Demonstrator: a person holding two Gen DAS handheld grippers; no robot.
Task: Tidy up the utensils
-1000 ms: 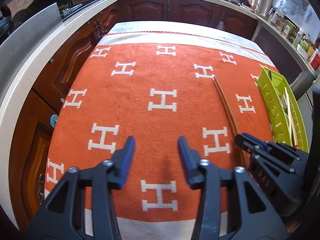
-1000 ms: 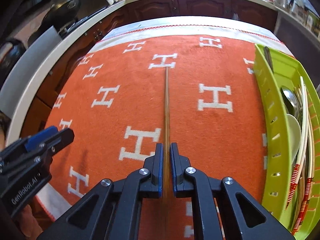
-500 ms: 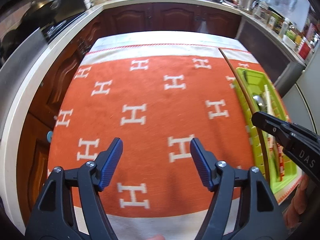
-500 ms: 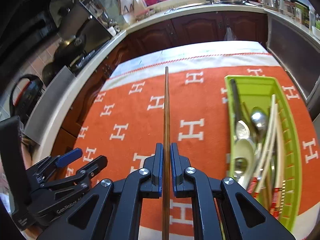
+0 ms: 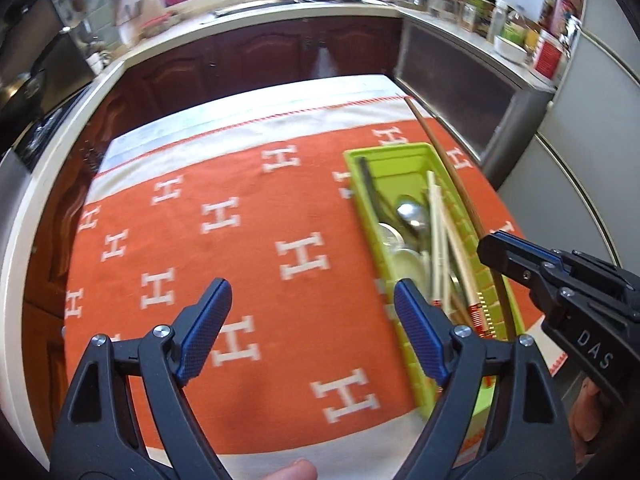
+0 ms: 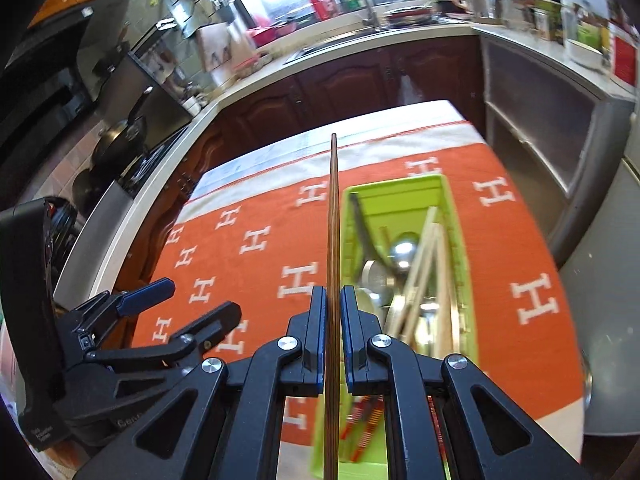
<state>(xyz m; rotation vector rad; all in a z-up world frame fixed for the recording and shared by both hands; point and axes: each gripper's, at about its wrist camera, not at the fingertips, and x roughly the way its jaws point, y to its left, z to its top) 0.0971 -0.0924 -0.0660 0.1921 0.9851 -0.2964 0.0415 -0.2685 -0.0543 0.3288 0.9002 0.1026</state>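
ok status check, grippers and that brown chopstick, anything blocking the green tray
Right gripper shut on brown chopstick, airborne. Left gripper empty, jaws opening. Green tray already holds spoons and pale chopsticks; nothing blocking it.

the right gripper (image 6: 331,336) has lifted the brown chopstick (image 6: 332,240) off the orange cloth (image 6: 256,264), now over the green tray (image 6: 400,184); the empty left gripper (image 5: 312,320) is opening.
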